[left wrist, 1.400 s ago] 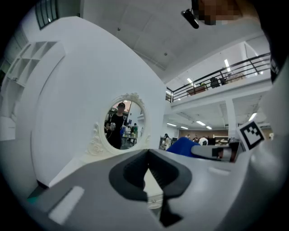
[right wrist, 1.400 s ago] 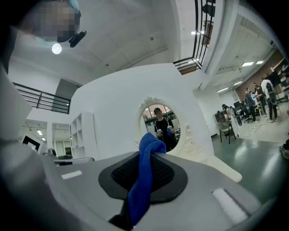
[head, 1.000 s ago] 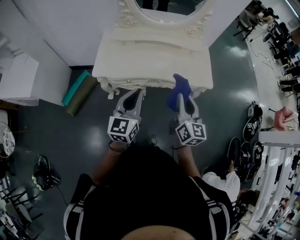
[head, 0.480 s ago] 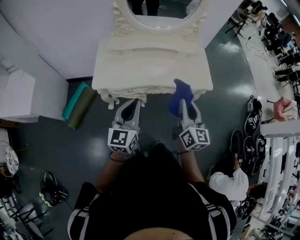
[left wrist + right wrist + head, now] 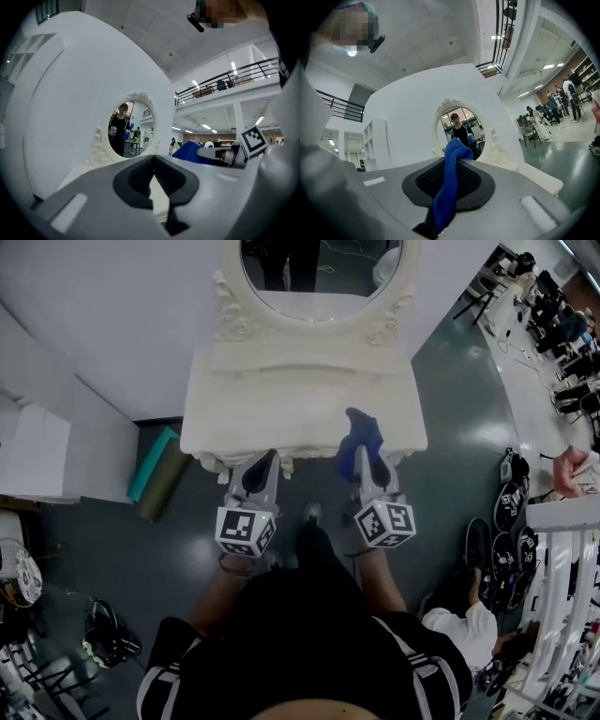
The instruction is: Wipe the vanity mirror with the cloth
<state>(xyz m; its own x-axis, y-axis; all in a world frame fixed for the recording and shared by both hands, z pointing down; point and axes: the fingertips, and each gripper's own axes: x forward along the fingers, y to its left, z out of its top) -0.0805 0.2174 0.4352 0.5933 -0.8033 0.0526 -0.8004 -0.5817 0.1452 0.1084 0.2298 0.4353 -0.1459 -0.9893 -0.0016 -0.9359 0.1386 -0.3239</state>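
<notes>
The cloth is pinched in your right gripper. Its jaws are closed tight on the fabric, with a blue hump standing above the tips and a tail hanging below. It sits over the front edge of the vanity, well short of the mirror at the back, and nothing touches the glass yet.

Over the last second your grippers have stayed near that front edge. Your view has lifted, though, so much more of the oval glass now shows at the top of the head view. To my eye you have lined up on the target but not begun the wipe, and the reach across the top is still to come.

Your left gripper hangs just beside the right one. Its jaws meet at the tips with nothing between them.

The cloth looks soft and nubbly, like a microfibre weave, and it drapes limply. I expect it to flatten against the glass under light pressure. The mirror is glossy and reflects a dark-clothed figure. The frame around it is cream, with raised scrollwork and floral relief that could snag the fabric. The vanity top is smooth and pale, with a carved, scalloped apron along the front.
</notes>
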